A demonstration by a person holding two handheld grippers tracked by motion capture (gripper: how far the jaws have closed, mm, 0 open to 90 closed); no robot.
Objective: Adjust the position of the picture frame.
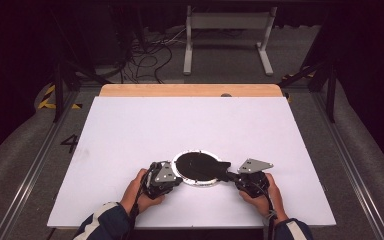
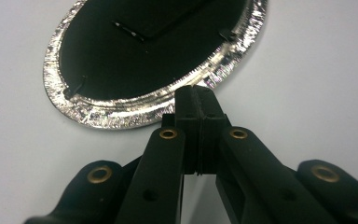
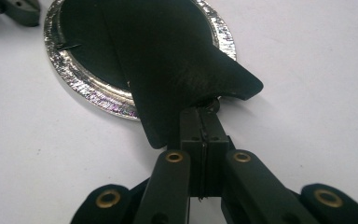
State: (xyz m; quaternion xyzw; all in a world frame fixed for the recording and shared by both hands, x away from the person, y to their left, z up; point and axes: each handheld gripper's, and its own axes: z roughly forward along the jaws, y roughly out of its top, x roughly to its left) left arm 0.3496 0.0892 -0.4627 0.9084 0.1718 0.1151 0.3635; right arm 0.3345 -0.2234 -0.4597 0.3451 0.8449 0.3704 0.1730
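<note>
The round foil container (image 1: pixel 196 169) sits near the table's (image 1: pixel 130 130) front edge. Left gripper (image 2: pixel 196 93), jaws closed, clamps its crimped rim. Right gripper (image 3: pixel 204 112), jaws closed, pinches the black lid (image 3: pixel 168 70) covering it.

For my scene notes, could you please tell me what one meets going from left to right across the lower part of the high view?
Left hand → left tool at the foil rim → round foil tray with black lid → right tool gripping the lid's tab → right hand, all on the white table.
</note>
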